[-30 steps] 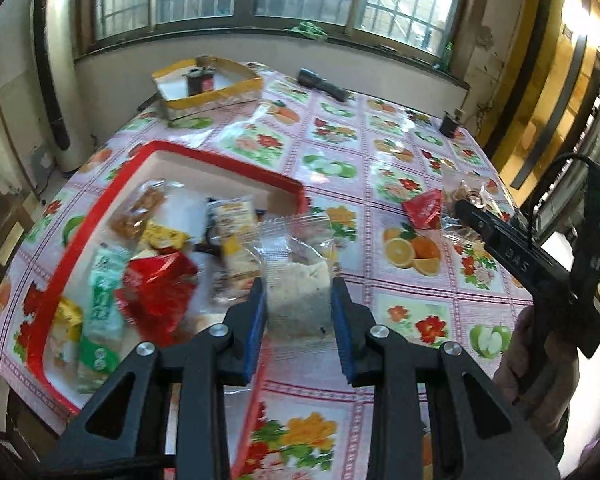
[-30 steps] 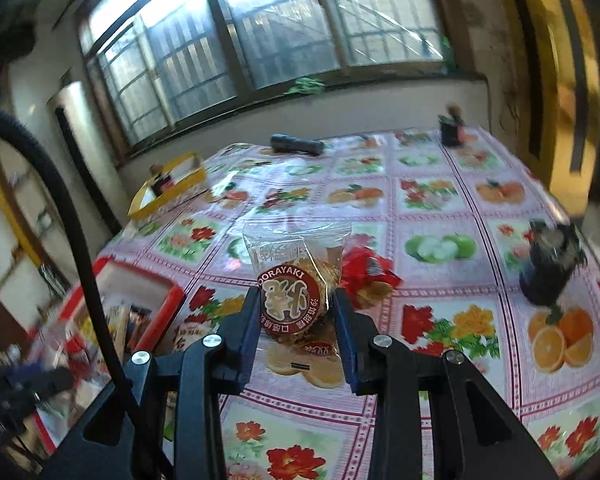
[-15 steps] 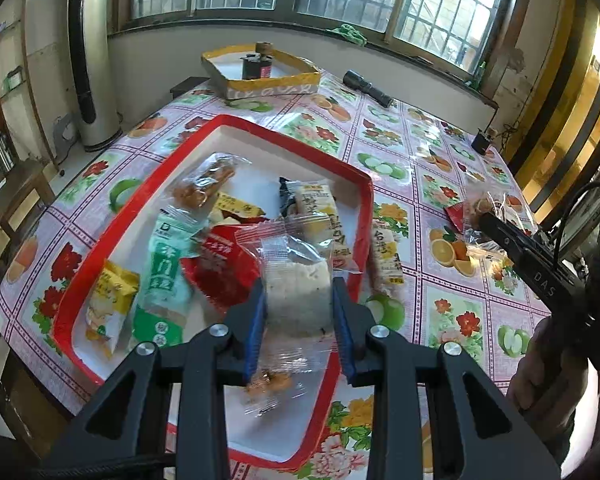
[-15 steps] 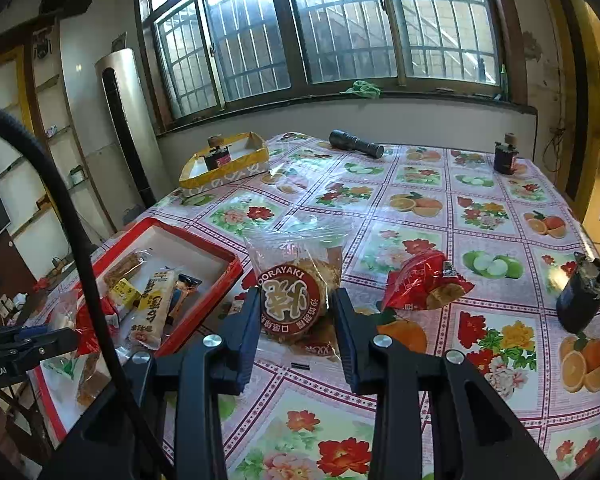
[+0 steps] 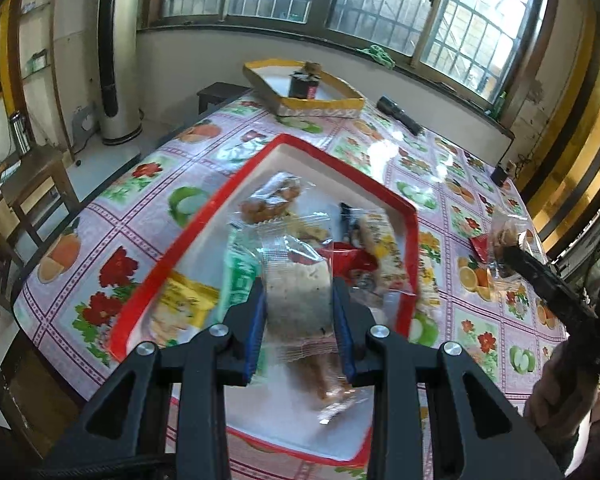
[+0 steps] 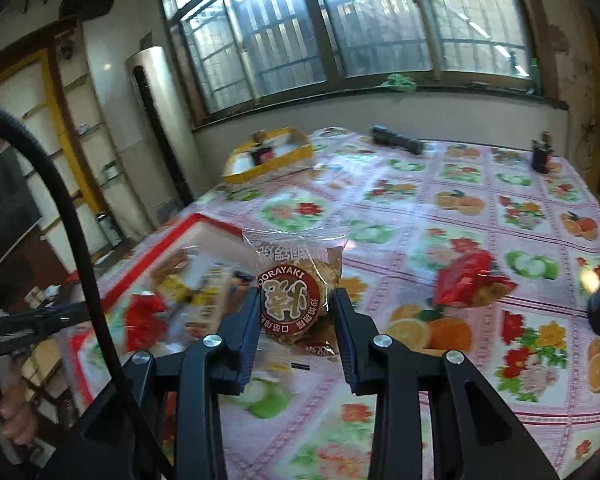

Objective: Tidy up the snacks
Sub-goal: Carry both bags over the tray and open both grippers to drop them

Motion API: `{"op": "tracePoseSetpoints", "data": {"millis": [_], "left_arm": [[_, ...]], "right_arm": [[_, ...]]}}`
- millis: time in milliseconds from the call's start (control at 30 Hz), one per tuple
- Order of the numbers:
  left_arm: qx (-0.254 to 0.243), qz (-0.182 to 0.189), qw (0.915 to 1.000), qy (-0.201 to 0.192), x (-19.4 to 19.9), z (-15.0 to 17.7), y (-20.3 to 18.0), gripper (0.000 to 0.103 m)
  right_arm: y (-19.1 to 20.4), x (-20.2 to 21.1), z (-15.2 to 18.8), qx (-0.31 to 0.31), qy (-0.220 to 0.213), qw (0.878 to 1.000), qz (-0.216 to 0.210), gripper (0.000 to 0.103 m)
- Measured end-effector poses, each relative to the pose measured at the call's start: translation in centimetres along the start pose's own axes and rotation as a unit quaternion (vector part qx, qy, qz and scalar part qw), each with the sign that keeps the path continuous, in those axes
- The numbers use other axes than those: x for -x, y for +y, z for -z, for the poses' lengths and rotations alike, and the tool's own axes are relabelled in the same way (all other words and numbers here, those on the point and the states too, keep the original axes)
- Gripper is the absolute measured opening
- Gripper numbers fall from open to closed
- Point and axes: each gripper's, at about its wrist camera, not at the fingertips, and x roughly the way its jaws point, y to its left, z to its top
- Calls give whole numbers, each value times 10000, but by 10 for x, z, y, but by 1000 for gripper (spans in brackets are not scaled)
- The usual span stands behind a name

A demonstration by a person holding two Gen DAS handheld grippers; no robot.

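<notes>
Left gripper (image 5: pixel 299 322) pinches a clear-wrapped pale cake (image 5: pixel 298 294) between its blue pads. Long axis of the cake runs along the fingers, top seal pointing away from the camera, lower seal trailing toward it. The cake hangs over the near half of the red tray (image 5: pixel 180 248).

Right gripper (image 6: pixel 296 320) is closed on a dorayaki (image 6: pixel 294 300) in a clear bag. The round brown label faces the camera and the crimped top edge points up and away. The dorayaki is held above the tablecloth (image 6: pixel 440 208), just right of the tray's near rim (image 6: pixel 216 222).

Tray contents, left wrist view: a green packet (image 5: pixel 240 276), a yellow packet (image 5: pixel 180 304), a clear bag of brown pieces (image 5: pixel 272 200) at the far end, a red packet (image 5: pixel 352 260), a long yellow-printed bar (image 5: pixel 380 256) along the right wall, another clear-wrapped brown snack (image 5: pixel 320 376) at the near end. Much of this is motion-blurred.

On the cloth outside the tray: one red packet (image 6: pixel 470 280), right of the dorayaki. A yellow box (image 5: pixel 304 88) with a dark bottle (image 5: pixel 305 82) in it stands at the far edge. A flashlight (image 6: pixel 396 140) lies near the window.

Versus half a second ago: the left gripper has moved further over the tray and the far rim sits higher in view. The right gripper has swung left, nearer the tray. Both grips unchanged.
</notes>
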Motion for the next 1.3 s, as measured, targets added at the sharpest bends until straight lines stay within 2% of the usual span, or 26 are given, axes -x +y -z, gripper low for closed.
{"op": "tracePoseSetpoints", "data": {"millis": [167,367,433,533,600,1033,1133,1167,1300], "left_arm": [[177,41,9998,-66,-2,-8,24,33],[-17,87,9999,-129,-9,-18,31,33],[-93,141,9998,-133,-16,-23,31,33],[-185,301,9993,120,-37,-30,30,33],[-266,268,9990,249,-45,-32,30,33],[-250,84,9977,628,-74,-34,42,34],[-197,70,9979,620,-72,-33,44,45],[-158,29,9982,580,-69,-33,45,55],[-123,-34,9999,102,-40,-35,45,74]], "right_arm": [[25,-21,-13,-109,266,9983,-509,34],[54,-69,-23,3,693,9952,-689,34],[60,-87,-25,-42,848,9939,-699,34],[64,-114,-29,-162,1049,9916,-735,34],[68,-124,-29,-193,1135,9906,-742,34],[89,-157,-30,65,1421,9882,-563,35],[88,-161,-29,41,1409,9885,-544,35],[87,-159,-30,8,1415,9881,-605,36],[76,-126,-46,-175,973,9920,-791,48]]}}
